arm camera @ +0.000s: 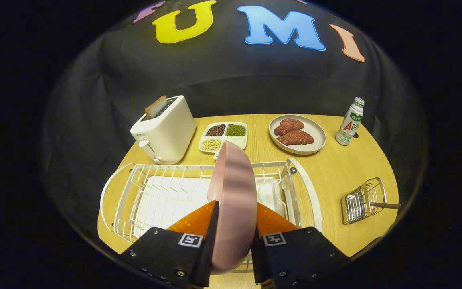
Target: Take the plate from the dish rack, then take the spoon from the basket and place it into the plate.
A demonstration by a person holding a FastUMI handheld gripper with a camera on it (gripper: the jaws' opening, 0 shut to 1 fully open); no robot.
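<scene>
The gripper (233, 224) holds the pink plate (233, 200) on edge between its two fingers, one finger pressed to each face, so the jaws stand narrow, no wider than the plate's thickness. The plate stands upright, its rim rising ahead of the fingertips and its lower edge down between them.

Directly beneath and just beyond the fingers lies the white wire dish rack (163, 188), set on a white drip tray. Its slots hold nothing that can be made out apart from the plate, whose lower part overlaps the rack's near rail; whether the plate touches the wires cannot be told.

To the right of the rack, well apart from it on the wooden table (335, 168), sits a small wire basket (361, 202). The dark handle of the spoon (385, 205) pokes out of its right side; the bowl of the spoon is hidden among the wires.

Beyond the rack, a white toaster (165, 130) stands at the left with a slice of toast (156, 106) sticking up from its slot. Beside it is a white divided tray (240, 143) with dark beans, green beans and pale beans in separate compartments; the fourth compartment is partly hidden by the plate. Further right, a beige plate (315, 146) carries two pieces of meat (293, 131). A small bottle (350, 122) stands upright near the table's far right edge.
</scene>
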